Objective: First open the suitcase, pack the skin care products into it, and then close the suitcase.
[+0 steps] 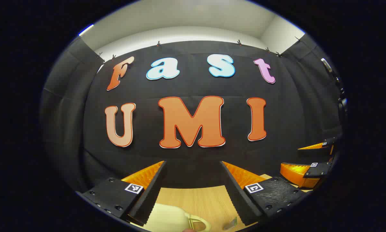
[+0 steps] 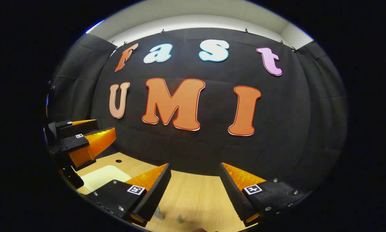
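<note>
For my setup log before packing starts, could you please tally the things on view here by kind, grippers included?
grippers: 2, the left gripper and the right gripper, both open
cream suitcase: 1
small items on the wooden table, too cropped to identify: 2
Total: 5
</note>
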Action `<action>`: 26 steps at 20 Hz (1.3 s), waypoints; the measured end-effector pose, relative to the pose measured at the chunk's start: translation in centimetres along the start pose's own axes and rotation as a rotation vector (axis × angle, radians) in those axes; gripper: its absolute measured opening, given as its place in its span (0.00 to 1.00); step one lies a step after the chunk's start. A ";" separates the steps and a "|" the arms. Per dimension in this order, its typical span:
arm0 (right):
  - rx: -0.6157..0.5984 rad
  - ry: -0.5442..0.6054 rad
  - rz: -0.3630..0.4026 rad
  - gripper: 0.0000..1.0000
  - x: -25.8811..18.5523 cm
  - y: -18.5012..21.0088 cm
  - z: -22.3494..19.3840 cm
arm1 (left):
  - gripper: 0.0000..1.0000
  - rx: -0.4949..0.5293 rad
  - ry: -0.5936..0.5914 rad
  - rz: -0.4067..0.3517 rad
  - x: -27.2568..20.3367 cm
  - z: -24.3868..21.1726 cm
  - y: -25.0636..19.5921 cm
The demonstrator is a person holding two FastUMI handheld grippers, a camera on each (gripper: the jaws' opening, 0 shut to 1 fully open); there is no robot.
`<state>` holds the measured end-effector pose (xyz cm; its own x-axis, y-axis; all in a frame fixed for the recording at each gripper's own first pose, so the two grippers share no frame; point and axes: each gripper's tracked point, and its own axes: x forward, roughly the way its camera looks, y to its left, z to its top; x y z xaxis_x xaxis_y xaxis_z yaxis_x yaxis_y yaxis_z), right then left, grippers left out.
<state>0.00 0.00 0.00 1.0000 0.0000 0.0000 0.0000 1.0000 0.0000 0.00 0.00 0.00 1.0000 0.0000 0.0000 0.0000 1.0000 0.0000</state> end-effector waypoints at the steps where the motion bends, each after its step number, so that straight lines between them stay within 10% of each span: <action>1: 0.002 -0.008 0.003 0.98 -0.1 -0.1 0.2 | 0.99 -0.009 -0.008 0.003 -0.1 0.3 0.1; 19: -0.005 -0.024 -0.023 0.95 -1.0 0.9 -0.3 | 0.99 -0.060 0.029 -0.043 -0.5 -0.8 0.1; 26: -0.008 -0.011 -0.031 0.95 -1.8 0.4 -0.9 | 1.00 0.102 0.073 -0.040 -1.3 -2.9 0.1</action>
<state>-1.77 0.43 -0.88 0.9995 -0.0312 0.0108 0.0312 0.9995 -0.0082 -1.31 0.07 -2.94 0.9966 -0.0362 -0.0747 0.0436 0.9940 0.0999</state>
